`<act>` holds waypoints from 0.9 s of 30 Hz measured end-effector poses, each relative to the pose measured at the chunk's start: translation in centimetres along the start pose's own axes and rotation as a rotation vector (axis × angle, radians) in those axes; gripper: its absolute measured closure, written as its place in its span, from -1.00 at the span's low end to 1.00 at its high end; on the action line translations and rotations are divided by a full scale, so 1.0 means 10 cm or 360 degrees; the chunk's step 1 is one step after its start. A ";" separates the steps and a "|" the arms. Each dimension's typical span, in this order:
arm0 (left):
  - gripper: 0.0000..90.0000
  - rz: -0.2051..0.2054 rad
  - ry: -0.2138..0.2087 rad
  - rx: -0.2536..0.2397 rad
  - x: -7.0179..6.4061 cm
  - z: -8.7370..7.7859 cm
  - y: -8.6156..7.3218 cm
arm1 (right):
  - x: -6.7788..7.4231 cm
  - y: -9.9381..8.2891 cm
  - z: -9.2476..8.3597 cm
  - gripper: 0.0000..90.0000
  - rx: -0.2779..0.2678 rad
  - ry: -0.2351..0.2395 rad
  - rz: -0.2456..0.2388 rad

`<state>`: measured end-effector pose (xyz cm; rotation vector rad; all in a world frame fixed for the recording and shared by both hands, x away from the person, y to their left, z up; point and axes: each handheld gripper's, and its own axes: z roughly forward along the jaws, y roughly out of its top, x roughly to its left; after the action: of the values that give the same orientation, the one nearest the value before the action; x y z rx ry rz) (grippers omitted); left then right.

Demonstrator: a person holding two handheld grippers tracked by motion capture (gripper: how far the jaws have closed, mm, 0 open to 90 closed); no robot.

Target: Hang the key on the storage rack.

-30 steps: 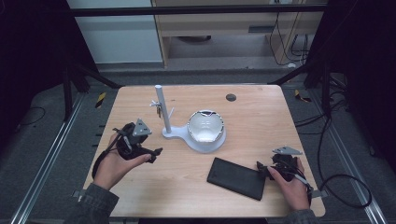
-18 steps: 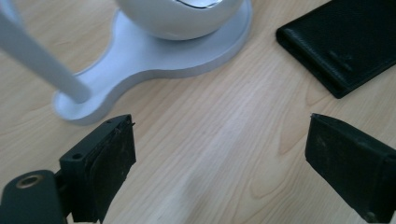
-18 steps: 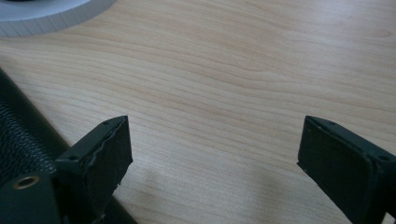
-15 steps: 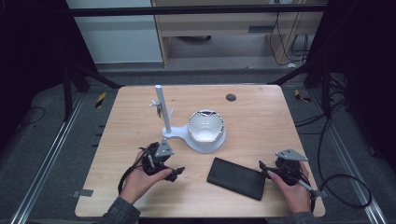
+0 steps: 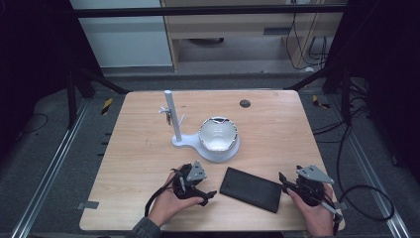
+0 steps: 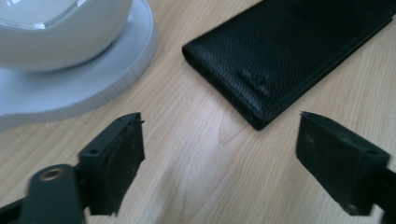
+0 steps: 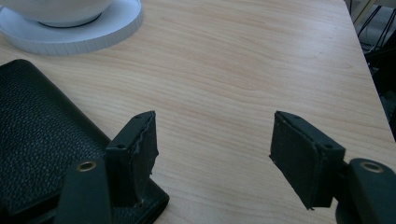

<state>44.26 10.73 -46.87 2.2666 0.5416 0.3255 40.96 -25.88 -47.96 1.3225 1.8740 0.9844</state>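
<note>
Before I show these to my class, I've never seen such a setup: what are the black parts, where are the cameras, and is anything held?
A person holds a two-jaw tool in each hand: the left gripper and the right gripper. One camera looks down from above; one rides on each gripper, looking along its black jaws. On the wooden table lie a black wallet and a white stand with a post and a bowl-shaped part. Nothing is held: both pairs of jaws stand open beside the wallet's two ends, having just been closing.

floor (image 5: 54, 163): grey | cabinet (image 5: 233, 22): wooden, behind table (image 5: 133, 148) | surroundings: dark
</note>
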 end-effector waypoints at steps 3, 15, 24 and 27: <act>-0.40 -0.0055 0.0014 -0.0060 -0.05 -0.01 -0.01 | -0.01 -0.01 -0.01 -0.26 0.0002 0.0008 0.0000; 0.59 0.0020 -0.0048 0.0133 -0.22 -0.02 0.05 | -0.01 -0.01 -0.02 -0.25 -0.0003 0.0015 -0.0027; 1.00 0.0056 -0.0062 0.0342 -0.14 0.02 0.10 | 0.01 0.00 0.03 -0.29 0.0015 0.0042 -0.0060; 1.00 0.0085 -0.0075 0.0374 -0.16 0.07 0.13 | 0.02 0.00 0.02 -0.29 0.0016 0.0045 -0.0044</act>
<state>43.51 8.78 -46.45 2.5126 0.5179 0.2446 41.06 -25.67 -48.03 1.2911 1.9160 0.9856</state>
